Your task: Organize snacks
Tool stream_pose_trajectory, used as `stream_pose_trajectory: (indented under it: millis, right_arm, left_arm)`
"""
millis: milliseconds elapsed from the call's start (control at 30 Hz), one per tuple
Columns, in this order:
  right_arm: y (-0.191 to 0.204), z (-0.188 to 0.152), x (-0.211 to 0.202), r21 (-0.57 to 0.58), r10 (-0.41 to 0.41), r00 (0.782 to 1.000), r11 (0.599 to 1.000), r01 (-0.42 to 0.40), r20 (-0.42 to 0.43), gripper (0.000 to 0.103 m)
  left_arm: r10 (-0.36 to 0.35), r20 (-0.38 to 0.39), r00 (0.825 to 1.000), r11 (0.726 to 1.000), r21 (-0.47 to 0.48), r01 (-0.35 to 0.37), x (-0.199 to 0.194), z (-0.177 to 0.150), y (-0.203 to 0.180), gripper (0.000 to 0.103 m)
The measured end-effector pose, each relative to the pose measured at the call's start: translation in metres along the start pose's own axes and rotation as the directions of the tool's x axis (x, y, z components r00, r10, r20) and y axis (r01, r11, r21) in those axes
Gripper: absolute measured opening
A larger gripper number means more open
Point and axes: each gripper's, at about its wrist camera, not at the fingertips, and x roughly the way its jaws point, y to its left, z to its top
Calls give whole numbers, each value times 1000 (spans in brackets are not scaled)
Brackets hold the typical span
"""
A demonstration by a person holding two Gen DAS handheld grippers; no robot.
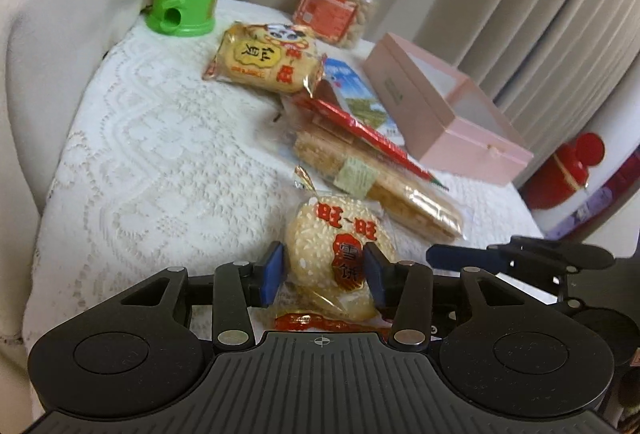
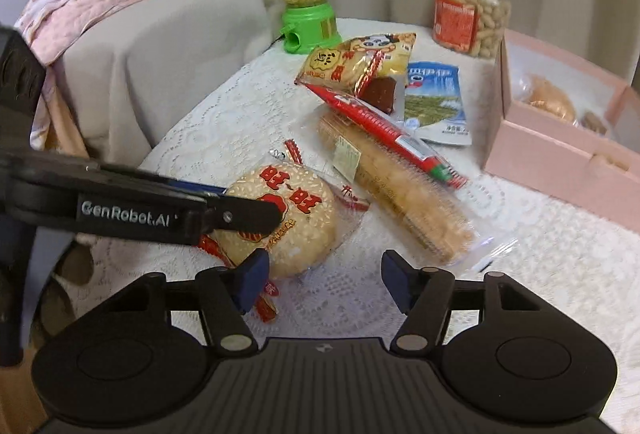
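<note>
The right tool point(image 2: 320, 284) hangs with its jaws apart and nothing between them, above the lace-covered counter point(image 2: 540, 274). The left tool point(image 2: 256, 212) reaches in from the left edge; its fingers lie against the round rice cracker packet point(image 2: 296, 218). Beyond lies a long biscuit packet point(image 2: 400, 194). A pink box point(image 2: 560, 162) sits at the right edge.
</note>
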Motion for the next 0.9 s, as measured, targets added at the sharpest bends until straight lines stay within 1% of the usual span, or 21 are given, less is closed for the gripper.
stream_pose_trajectory:
  millis: [67, 167, 300, 367, 433, 500, 567, 700, 767, 867, 900]
  right_arm:
    - [-1, 0, -1, 11, -11, 1000, 1000, 11, 13, 63]
    - [-3, -3, -3, 11, -25, 1000, 1000, 25, 17, 63]
    - [-8, -9, -8, 0, -33, 999, 999, 33, 28, 63]
    - [-12, -11, -11, 3, -35, 999, 999, 35, 29, 63]
    - [-17, -13, -14, 13, -42, 999, 999, 41, 27, 63]
    - [-23, -16, -16, 31, -58, 998, 998, 57, 27, 63]
    - [-31, -18, -19, 59, -74, 997, 996, 72, 26, 63]
    - [-41, -21, -19, 80, -140, 990, 987, 138, 18, 63]
    - [-45, -23, -17, 93, -144, 990, 985, 143, 5, 63]
    - [-45, -25, -16, 86, -154, 988, 985, 152, 9, 63]
    - [-44, -25, -16, 79, -158, 987, 984, 157, 10, 63]
  left_arm:
    - [-10, 10, 1000, 1000, -19, 10, 2, 1, 1, 48]
    - [-22, 22, 1000, 1000, -21, 22, 7, 4, -1, 49]
    - [-51, 7, 999, 999, -13, 52, 16, 7, -6, 49]
    - [-62, 0, 998, 998, -13, 62, 16, 7, -8, 48]
    - [-80, -12, 997, 997, -24, 80, 15, 5, -7, 46]
    - [-87, -2, 996, 995, -48, 86, 14, 2, -5, 45]
    - [-84, 10, 996, 994, -65, 84, 14, -1, -6, 45]
    - [-54, 3, 999, 998, -43, 54, 12, -2, -16, 46]
    - [-51, 3, 999, 998, -27, 51, 12, -6, -23, 46]
    - [-13, 51, 999, 1000, 13, 12, 10, -16, -33, 48]
    - [-8, 61, 998, 1000, 11, 7, 9, -18, -34, 48]
